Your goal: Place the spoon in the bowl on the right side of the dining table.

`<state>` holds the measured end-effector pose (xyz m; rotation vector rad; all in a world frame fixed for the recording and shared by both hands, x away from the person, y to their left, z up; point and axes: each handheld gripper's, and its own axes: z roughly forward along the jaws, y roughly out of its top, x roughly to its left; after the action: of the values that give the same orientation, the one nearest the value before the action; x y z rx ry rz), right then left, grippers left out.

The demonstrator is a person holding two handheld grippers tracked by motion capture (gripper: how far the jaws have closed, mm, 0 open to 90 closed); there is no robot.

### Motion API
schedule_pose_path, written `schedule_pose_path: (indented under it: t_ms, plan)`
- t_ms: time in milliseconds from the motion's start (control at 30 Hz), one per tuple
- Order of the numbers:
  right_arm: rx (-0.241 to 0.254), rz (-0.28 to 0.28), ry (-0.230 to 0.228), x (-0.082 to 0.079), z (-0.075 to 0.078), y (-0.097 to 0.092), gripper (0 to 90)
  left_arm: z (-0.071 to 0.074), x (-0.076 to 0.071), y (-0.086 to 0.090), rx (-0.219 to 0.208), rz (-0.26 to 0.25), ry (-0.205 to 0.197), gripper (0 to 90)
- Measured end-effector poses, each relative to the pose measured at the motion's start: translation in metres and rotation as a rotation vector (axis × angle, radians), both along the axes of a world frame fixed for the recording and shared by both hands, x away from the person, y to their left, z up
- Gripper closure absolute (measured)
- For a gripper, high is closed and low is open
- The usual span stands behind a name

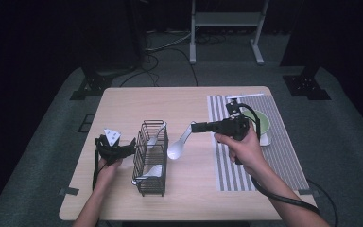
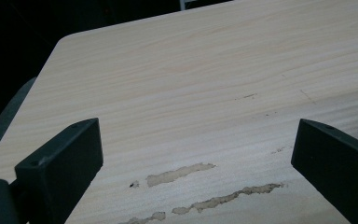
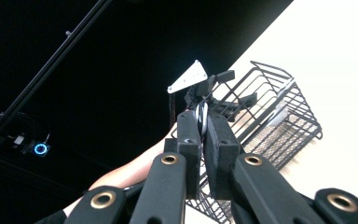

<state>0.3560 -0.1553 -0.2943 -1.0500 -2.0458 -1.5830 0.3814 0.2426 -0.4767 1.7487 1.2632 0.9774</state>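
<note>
— Across the middle of the high view, what is the biggest thing?

— A pale wooden table point(image 1: 123, 101) with rounded corners and a fine straight grain. Seen from the left gripper view, its surface has a few ragged patches near the bottom of the frame where the finish has worn off. I can read no brand, label or writing anywhere.

— And on its right side?

— A long placemat point(image 1: 283, 161) in thin grey and white stripes, looking like woven cloth. At its upper end sits a round, glossy green bowl point(image 1: 263, 124) on a white dish.

— Left of centre?

— A black wire basket point(image 1: 151, 163), rectangular and upright, with open bars and a finer mesh low down. White spoons stand inside it, one leaning at its upper end and one lying near its lower end.

— Where is the thing being handled?

— A white spoon point(image 1: 179, 144), smooth and glossy with a deep oval bowl, hangs just right of the basket, between it and the placemat, bowl downward. The right gripper point(image 1: 194, 126) has its black jaws pinched tight on the handle; in the right gripper view a thin white edge shows between the two flat pads point(image 3: 190, 135).

— And the other hand?

— The left gripper point(image 1: 131, 146), at the basket's left side, has its blocky matt-black jaws standing wide apart, with bare wood between them in the left gripper view.
</note>
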Motion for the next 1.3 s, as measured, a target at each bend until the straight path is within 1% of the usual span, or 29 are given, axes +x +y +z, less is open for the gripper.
schedule_pose_path:
  t_ms: [133,400,567,600,700,833,967,1067,1300]
  plan:
    - [0.002,-0.022,0.005,-0.001,-0.001,-0.01,85.3,0.0,0.0,0.0,0.001,0.0,0.0,1.0]
    - [0.007,-0.044,0.008,-0.003,-0.005,-0.022,85.3,0.0,0.0,0.0,0.0,0.001,0.001,0.9]
    - [0.01,-0.062,0.018,-0.003,-0.011,-0.032,85.3,0.0,0.0,0.0,0.004,0.001,0.002,1.0]
    - [0.016,-0.071,0.025,-0.003,-0.014,-0.035,85.3,0.0,0.0,0.0,0.004,0.001,0.002,1.0]
    - [0.014,-0.075,0.024,-0.003,-0.016,-0.038,85.3,0.0,0.0,0.0,0.005,0.0,0.005,1.0]
    - [0.02,-0.087,0.037,-0.003,-0.023,-0.044,85.3,0.0,0.0,0.0,0.005,0.0,0.006,1.0]
    - [0.021,-0.1,0.04,-0.003,-0.029,-0.05,85.3,0.0,0.0,0.0,0.006,0.0,0.005,1.0]
    - [0.022,-0.111,0.052,-0.003,-0.032,-0.055,85.3,0.0,0.0,0.0,0.004,0.001,0.004,1.0]
    - [0.026,-0.129,0.059,-0.004,-0.036,-0.062,85.2,0.0,0.0,0.0,0.007,0.001,0.004,1.0]
